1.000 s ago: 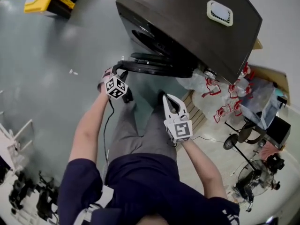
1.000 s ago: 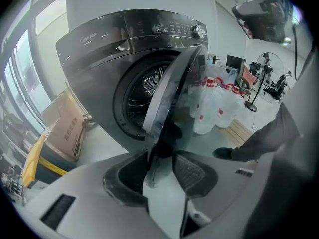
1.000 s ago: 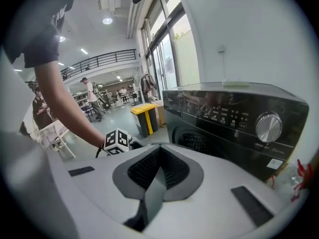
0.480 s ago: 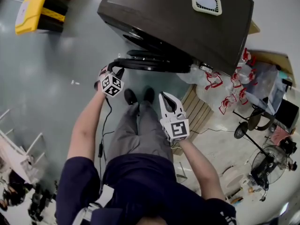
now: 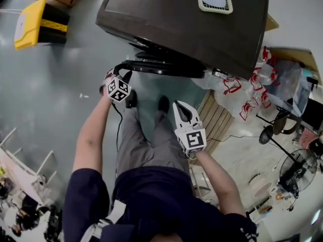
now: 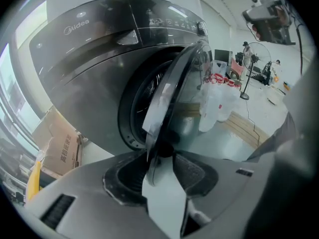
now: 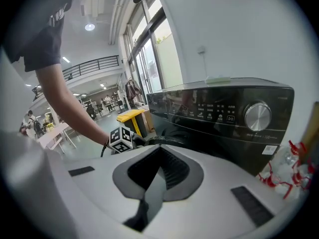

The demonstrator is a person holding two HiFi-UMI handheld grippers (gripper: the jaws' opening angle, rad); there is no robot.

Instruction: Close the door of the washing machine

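The dark front-loading washing machine (image 5: 192,24) stands at the top of the head view. Its round door (image 5: 161,67) is swung partway out toward me. My left gripper (image 5: 121,77) is shut on the door's outer rim. In the left gripper view the door (image 6: 172,93) runs edge-on between the pads (image 6: 124,176) of the left gripper (image 6: 162,158), with the drum opening (image 6: 137,108) behind it. My right gripper (image 5: 182,110) hangs apart from the door, over my legs, shut on nothing. From the right gripper (image 7: 159,151) the control panel (image 7: 219,113) shows ahead.
A yellow bin (image 5: 38,21) stands on the floor at the far left. Clear plastic bags with red print (image 5: 242,92) lie by the machine's right side, beside a wooden pallet (image 5: 214,120). Fans (image 5: 298,170) stand at the right. A cardboard box (image 6: 57,151) sits beside the machine.
My left gripper has moved with the door's rim, swinging the door nearer to the machine's front. The right gripper has stayed about where it was.
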